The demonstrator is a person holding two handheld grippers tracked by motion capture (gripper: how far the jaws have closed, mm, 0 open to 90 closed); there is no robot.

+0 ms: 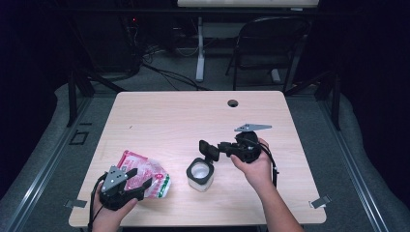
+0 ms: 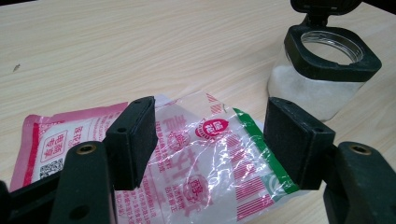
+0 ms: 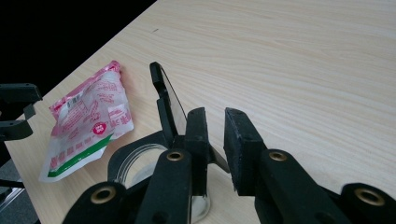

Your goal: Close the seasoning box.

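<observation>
Dark curtains and a folding chair stand behind the pale wooden worktop. Near its front edge lies a pink and clear packet, with a jar just beside it, its hinged lid standing up. The left gripper hangs wide open over the packet and holds nothing. The right gripper is almost closed at the lid's hinge; I cannot tell whether it pinches it. Best to keep the lid back steadily while the left gripper closes on the packet's upper edge.
</observation>
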